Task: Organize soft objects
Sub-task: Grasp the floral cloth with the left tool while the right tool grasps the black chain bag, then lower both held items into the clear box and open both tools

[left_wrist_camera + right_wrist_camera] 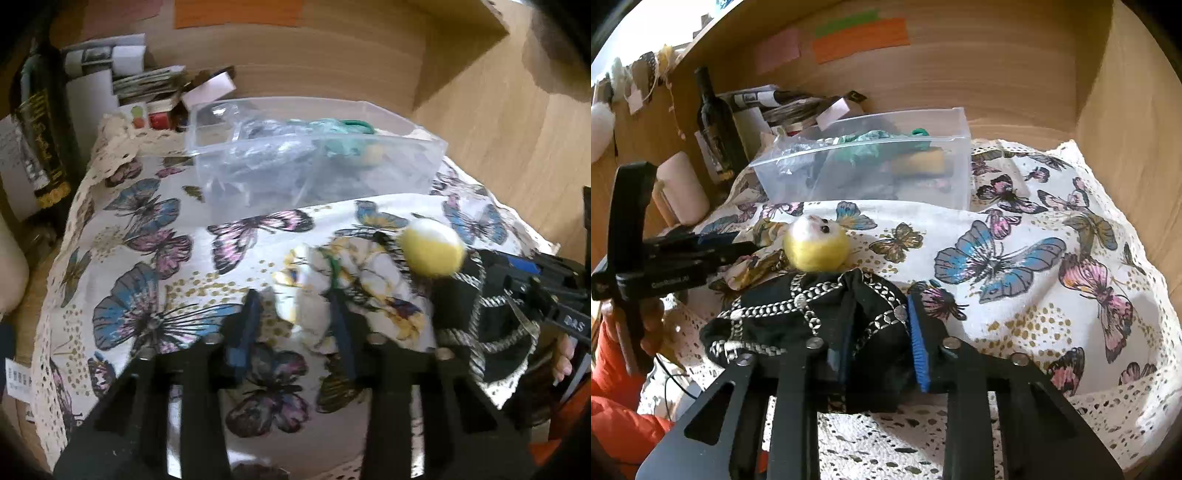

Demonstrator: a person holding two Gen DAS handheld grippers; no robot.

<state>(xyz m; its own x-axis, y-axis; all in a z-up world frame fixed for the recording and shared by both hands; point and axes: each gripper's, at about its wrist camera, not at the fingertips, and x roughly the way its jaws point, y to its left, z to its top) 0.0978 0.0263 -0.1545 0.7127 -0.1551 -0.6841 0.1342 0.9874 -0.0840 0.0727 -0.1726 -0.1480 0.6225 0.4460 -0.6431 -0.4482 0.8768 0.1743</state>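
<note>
A white floral cloth (pixel 354 284) lies crumpled on the butterfly tablecloth (pixel 155 258). My left gripper (pixel 295 317) straddles it with its fingers wide apart. A yellow felt ball toy (pixel 432 251), also in the right wrist view (pixel 816 243), rests behind a black cloth with silver chain print (pixel 812 317). My right gripper (pixel 879 332) has its blue-padded fingers pressed into the black cloth's folds. A clear plastic bin (pixel 314 162) holding green and dark soft items stands at the back; it also shows in the right wrist view (pixel 871 162).
A dark bottle (pixel 714 125), boxes and papers (pixel 122 77) stand at the back left. A cream cylinder (pixel 683 188) stands left of the bin. Wooden walls (pixel 1126 147) enclose the back and right. Red fabric (pixel 613 406) hangs at the left edge.
</note>
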